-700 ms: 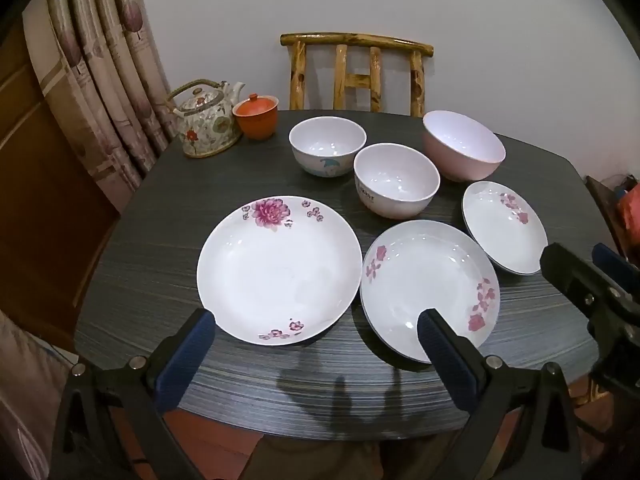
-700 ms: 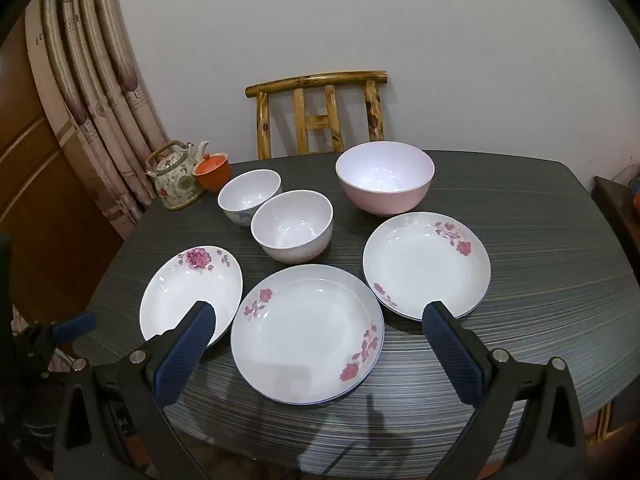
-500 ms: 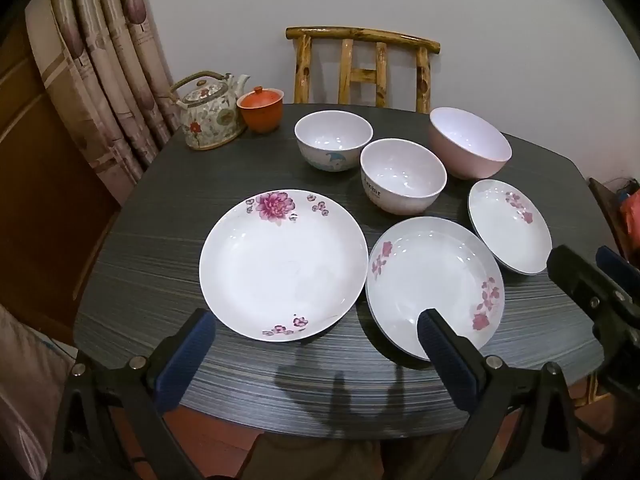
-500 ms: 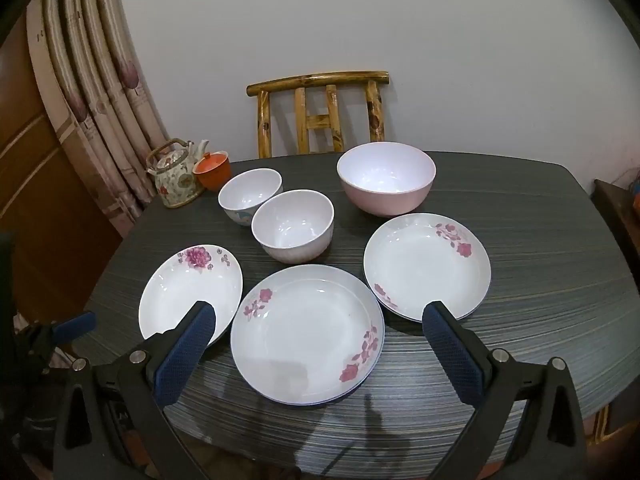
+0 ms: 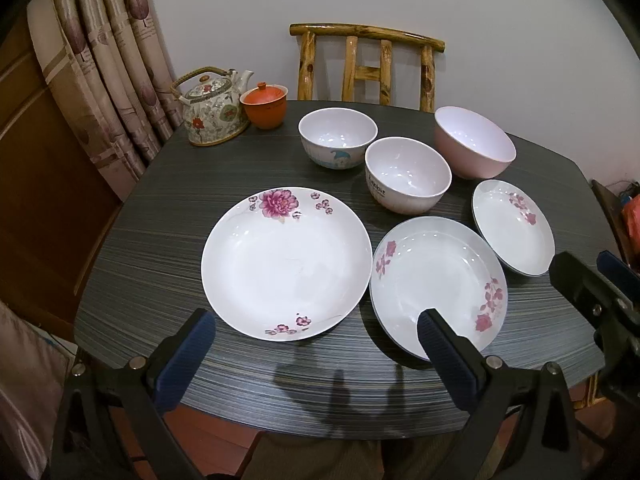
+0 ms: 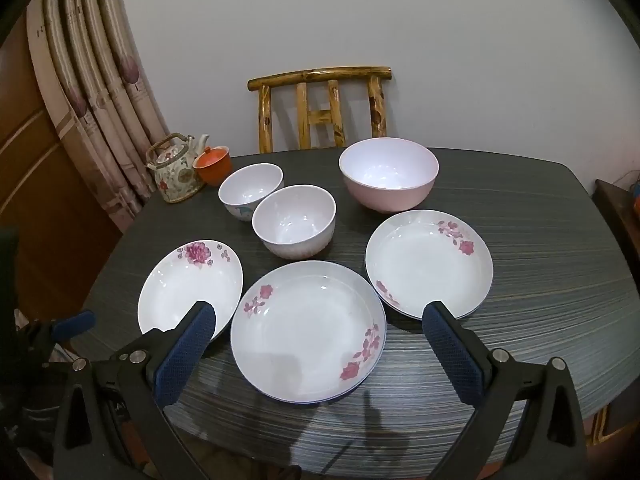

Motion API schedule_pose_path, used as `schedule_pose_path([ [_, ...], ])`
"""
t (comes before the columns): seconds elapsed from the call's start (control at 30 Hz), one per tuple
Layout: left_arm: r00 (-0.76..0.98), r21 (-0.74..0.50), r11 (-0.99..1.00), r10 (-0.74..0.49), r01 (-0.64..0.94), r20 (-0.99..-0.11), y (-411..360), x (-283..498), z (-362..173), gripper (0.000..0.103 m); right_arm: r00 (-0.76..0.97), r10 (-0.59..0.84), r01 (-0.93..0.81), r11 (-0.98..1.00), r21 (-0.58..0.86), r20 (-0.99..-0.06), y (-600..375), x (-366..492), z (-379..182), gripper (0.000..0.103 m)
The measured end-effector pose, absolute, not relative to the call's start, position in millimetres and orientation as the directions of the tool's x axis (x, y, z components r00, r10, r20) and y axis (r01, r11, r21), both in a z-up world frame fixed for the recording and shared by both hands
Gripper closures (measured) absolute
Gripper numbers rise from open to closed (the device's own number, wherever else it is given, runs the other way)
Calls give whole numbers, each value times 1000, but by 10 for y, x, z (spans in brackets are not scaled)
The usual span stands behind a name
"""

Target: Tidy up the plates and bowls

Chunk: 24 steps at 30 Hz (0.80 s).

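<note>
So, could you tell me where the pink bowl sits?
In the right wrist view, the pink bowl stands at the table's far side, before the chair, behind the right plate.

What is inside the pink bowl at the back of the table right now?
Nothing visible: the pink bowl shows a bare white inside in the right wrist view. Its near wall hides a small strip of the bottom, so that part cannot be checked.
</note>
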<state>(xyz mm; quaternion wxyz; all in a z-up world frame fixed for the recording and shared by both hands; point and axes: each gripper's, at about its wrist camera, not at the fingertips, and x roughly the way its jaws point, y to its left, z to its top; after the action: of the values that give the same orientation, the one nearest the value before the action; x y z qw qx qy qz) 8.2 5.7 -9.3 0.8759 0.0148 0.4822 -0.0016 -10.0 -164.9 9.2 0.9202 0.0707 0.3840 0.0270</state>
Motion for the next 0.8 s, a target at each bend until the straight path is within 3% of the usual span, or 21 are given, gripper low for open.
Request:
schedule_pose_path([
  [0.8,532,34,999,20,16,-847,68,63,-98,0,689,110,-2,989,150,-716,-1597,-146,13,0],
])
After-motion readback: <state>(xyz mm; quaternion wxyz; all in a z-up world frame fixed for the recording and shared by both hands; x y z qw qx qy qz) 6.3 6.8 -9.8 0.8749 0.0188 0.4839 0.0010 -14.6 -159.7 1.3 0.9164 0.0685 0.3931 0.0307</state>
